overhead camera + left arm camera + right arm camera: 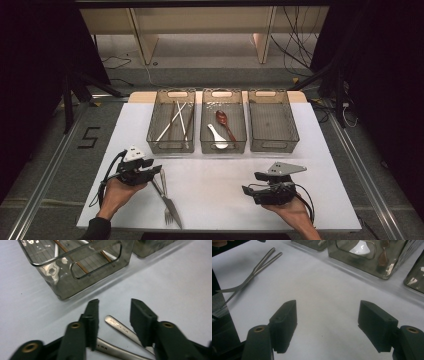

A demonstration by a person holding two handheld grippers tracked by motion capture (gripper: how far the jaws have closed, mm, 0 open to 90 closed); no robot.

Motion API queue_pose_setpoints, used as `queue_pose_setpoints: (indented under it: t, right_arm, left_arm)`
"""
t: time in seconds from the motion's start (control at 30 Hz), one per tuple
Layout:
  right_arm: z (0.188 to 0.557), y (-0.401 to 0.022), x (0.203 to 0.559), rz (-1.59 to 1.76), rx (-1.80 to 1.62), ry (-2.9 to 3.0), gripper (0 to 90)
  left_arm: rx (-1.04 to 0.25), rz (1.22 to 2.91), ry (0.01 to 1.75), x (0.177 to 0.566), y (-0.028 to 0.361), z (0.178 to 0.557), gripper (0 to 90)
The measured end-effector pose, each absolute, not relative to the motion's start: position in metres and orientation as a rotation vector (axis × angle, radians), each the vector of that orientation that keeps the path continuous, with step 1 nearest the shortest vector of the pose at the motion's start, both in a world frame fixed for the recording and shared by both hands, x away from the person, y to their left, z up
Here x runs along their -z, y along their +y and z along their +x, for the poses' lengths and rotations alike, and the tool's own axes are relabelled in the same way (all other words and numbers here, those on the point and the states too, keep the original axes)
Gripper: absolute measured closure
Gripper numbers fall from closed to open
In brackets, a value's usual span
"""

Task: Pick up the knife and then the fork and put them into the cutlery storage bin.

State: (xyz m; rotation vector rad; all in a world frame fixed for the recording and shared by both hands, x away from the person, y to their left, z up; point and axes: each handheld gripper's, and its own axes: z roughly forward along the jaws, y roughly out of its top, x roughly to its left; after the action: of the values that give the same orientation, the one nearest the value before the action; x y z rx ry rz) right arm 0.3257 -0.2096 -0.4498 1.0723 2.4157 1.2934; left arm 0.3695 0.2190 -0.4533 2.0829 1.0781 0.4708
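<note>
Your left gripper (113, 312) sits low over the table (225, 185), its jaws partly apart and straddling the handle of one piece of cutlery. That handle (122, 330) lies between the pads without either pad pressing on it, so nothing is clamped. A second handle (112, 351) runs just beside it, passing under the pad on the left of the left gripper view. From above, these are a knife (173, 210) and a fork (167, 212) lying side by side near the table's front edge, handles up by your left gripper (156, 171), blade and tines pointing toward you.

Your right gripper (327, 322) has its jaws wide apart with bare table between them. In the high view it (250, 189) rests well apart from the cutlery, at the front right.

Three bins stand in a row along the far side. Your left bin (152, 135) holds chopsticks (172, 122) and is the one just ahead of your left gripper. Your middle bin (204, 137) holds a red spoon (223, 120) and a white spoon (216, 135). Your right bin (295, 135) stands beside it.
</note>
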Motion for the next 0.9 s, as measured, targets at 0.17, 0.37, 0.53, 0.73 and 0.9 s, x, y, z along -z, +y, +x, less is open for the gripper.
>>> queue_pose_setpoints:
  t: [0.17,0.37,0.53,0.73,0.9]
  right_arm:
    - [0.325,-0.210,0.450,1.071,-1.288,2.423,32.5]
    - [0.324,-0.208,0.451,1.057,-1.275,2.437,32.5]
    - [0.324,-0.206,0.452,1.049,-1.272,2.445,32.6]
    - [0.324,-0.204,0.452,1.040,-1.265,2.455,32.7]
    - [0.323,-0.206,0.452,1.045,-1.265,2.451,32.8]
  left_arm:
    - [-0.459,2.145,1.078,0.457,0.218,0.371,84.8]
    - [-0.448,2.211,1.081,0.465,0.219,0.372,88.8]
    - [-0.439,2.236,1.068,0.472,0.219,0.374,88.8]
    - [-0.436,2.296,1.065,0.479,0.216,0.377,88.9]
    - [-0.448,2.349,1.075,0.479,0.213,0.375,88.9]
